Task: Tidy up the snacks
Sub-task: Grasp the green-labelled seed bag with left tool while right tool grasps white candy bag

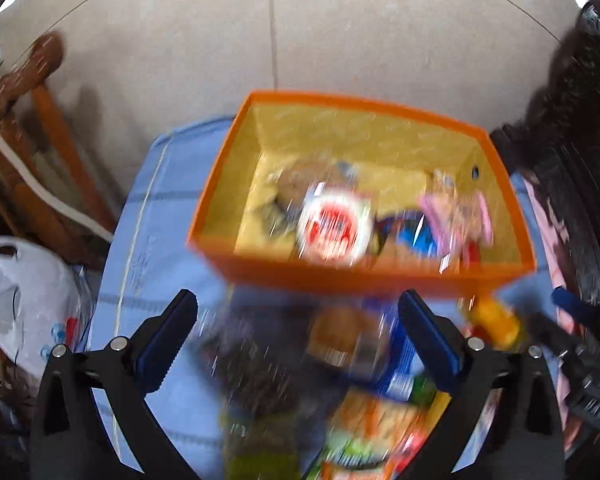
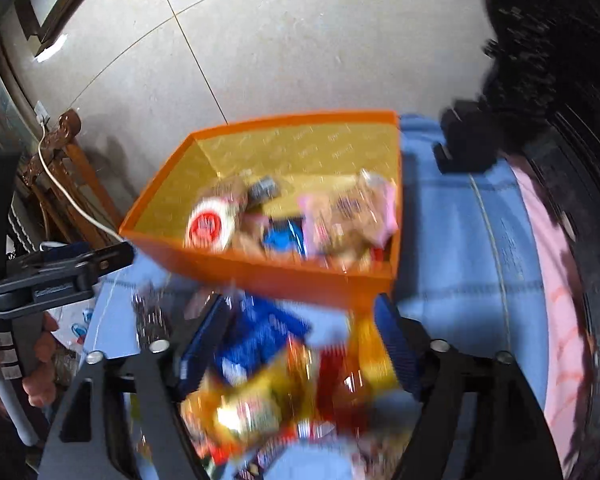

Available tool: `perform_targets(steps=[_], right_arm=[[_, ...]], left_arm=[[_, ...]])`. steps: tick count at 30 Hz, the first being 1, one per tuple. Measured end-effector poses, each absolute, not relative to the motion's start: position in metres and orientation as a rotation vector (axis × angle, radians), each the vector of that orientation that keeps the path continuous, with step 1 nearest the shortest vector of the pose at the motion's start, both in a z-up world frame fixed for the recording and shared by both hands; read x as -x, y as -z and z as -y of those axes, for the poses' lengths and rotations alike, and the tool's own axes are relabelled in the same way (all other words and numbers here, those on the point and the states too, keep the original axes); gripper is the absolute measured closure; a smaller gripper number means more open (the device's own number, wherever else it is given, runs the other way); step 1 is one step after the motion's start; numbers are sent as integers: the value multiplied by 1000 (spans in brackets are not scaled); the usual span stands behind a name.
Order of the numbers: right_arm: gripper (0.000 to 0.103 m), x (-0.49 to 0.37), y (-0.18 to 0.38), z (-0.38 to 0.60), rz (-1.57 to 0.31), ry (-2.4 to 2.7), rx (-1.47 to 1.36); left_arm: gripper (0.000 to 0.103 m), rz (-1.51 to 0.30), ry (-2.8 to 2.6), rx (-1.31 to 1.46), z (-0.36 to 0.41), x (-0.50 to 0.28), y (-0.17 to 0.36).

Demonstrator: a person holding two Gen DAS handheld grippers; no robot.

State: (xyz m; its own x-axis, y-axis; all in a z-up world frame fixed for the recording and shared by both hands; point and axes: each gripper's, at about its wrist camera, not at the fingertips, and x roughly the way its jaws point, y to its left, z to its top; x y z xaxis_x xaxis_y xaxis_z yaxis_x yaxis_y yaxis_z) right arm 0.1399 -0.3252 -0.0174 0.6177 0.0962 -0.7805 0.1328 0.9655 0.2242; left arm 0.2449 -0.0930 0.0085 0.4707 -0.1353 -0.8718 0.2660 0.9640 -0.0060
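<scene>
Snack pkts (image 1: 336, 224) in orange box (image 1: 260, 264)

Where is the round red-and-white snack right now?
Inside the orange box, left of the blue packet in both wrist views: the red-and-white snack lies near the box's front wall.

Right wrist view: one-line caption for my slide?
Open right gripper over loose snack packets beside the partly filled orange box on a blue cloth.
</scene>
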Motion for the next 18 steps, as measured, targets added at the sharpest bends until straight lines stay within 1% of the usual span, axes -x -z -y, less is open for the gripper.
perform_targets(steps=[9, 13, 18], right_arm=[[24, -59, 64, 317, -1058, 19, -284], [24, -41, 72, 309, -1083, 8, -289], [24, -23, 75, 299, -1095, 5, -280]], left_arm=[[5, -1286, 123, -6, 15, -173, 65], [5, -1322, 113, -38, 14, -155, 85], [5, -1341, 120, -66, 26, -156, 108]])
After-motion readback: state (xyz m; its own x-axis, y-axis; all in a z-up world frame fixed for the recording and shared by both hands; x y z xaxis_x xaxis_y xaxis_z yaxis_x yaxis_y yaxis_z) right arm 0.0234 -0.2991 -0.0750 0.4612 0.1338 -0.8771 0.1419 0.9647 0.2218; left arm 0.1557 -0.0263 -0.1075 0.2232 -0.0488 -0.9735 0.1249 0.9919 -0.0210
